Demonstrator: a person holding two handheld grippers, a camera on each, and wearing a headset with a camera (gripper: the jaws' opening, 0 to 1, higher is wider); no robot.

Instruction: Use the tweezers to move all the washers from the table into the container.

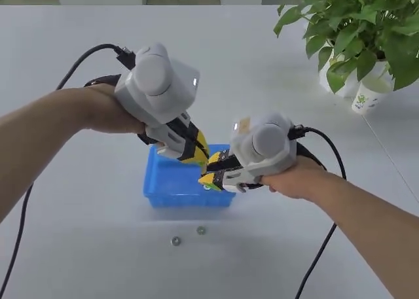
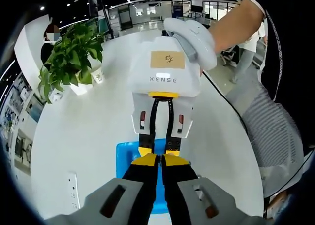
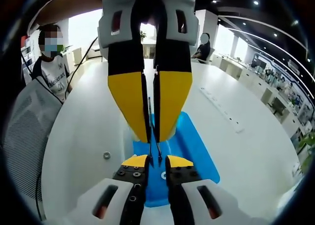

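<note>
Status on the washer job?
Done: one small metal washer lies in the blue plastic container. In hand: left gripper holds thin metal tweezers over it, right gripper at their tips. Left: two washers on the white table.

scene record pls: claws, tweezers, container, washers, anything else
left claw: shut on tweezers, above the container
right claw: at the tweezers' tips, over the container; grip unclear
container: blue, open top, on the table
loose: two washers on the table, on the person's side of the container
stowed: one washer visible in the container
other: potted plant, far right
</note>
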